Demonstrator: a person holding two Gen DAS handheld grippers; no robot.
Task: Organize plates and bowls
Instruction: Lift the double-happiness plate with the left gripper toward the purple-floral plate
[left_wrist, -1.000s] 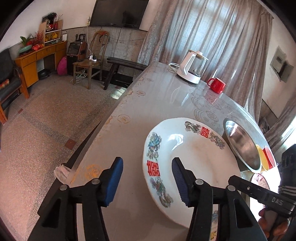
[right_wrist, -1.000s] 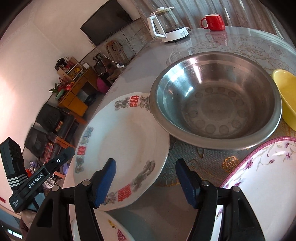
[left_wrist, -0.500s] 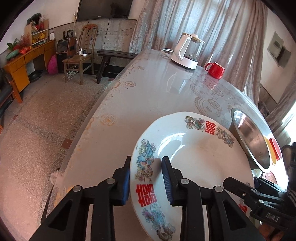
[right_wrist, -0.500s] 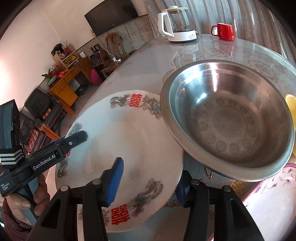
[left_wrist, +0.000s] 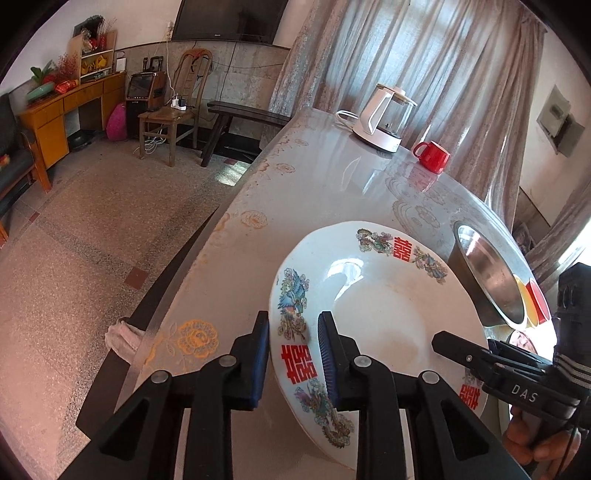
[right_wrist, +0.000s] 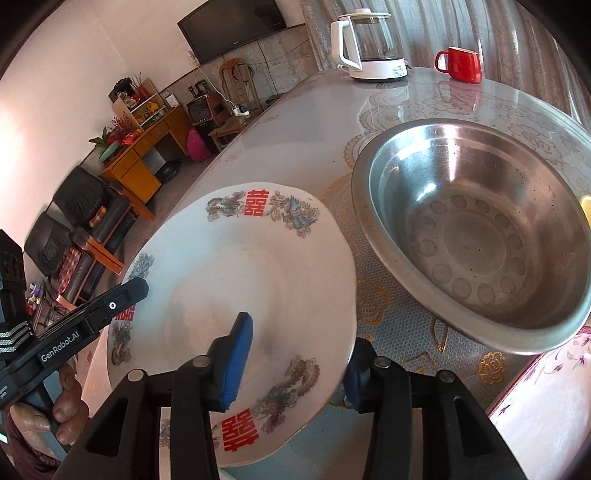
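A white plate with red characters and bird prints (left_wrist: 388, 314) is lifted and tilted above the table. My left gripper (left_wrist: 293, 339) is shut on its left rim. In the right wrist view the same plate (right_wrist: 240, 280) sits between the jaws of my right gripper (right_wrist: 295, 354), which straddle its near rim with one finger above and one below; I cannot tell whether they touch it. A steel bowl (right_wrist: 476, 236) stands on the table to the right, also in the left wrist view (left_wrist: 487, 277).
A white kettle (left_wrist: 384, 114) and a red mug (left_wrist: 432, 157) stand at the table's far end. A floral plate (right_wrist: 546, 413) lies at the near right. A yellow dish (right_wrist: 585, 210) is beside the steel bowl. The table's left edge (left_wrist: 207, 243) drops to the floor.
My left gripper closed on the plate's left rim and the plate rose and tilted. My right gripper moved in around the plate's near rim.
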